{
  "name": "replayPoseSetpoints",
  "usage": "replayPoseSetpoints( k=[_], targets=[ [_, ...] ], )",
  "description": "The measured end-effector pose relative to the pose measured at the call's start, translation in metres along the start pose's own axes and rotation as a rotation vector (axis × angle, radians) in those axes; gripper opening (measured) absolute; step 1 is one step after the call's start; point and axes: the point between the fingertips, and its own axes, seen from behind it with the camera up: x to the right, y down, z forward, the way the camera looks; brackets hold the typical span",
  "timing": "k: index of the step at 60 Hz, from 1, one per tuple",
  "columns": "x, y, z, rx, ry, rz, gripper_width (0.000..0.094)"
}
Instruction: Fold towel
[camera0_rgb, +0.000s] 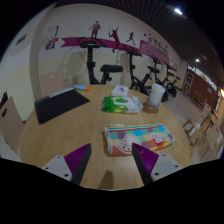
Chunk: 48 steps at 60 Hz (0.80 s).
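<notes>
A colourful patterned towel lies flat on the wooden table, just ahead of my fingers and a little to the right. My gripper hovers above the table's near part. It is open, with the purple pads wide apart and nothing between them. The near edge of the towel lies between and just beyond the fingertips.
A green and white packet and a white cylinder container sit farther back on the table. A dark mat lies at the far left. Exercise bikes stand behind, along a wall with a magenta banner.
</notes>
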Motion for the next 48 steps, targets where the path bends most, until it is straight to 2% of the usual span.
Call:
replayPoseSetpoints(
  k=[13, 25, 28, 32, 38, 42, 48],
  targets=[
    [0.013, 0.016, 0.082, -0.065, -0.011, 0.025, 0.0852],
    [0.009, 0.010, 0.112, -0.070, -0.041, -0.002, 0.0771],
    [0.001, 0.010, 0.115, -0.079, -0.061, -0.017, 0.0456],
    [0.019, 0.008, 0.118, -0.077, 0.026, -0.069, 0.0036],
    [0.012, 0.009, 0.117, -0.110, 0.016, -0.114, 0.0014],
    [0.000, 0.006, 0.106, -0.135, -0.053, -0.064, 0.0012],
    [-0.004, -0.019, 0.084, -0.118, -0.117, 0.034, 0.0011]
  ],
)
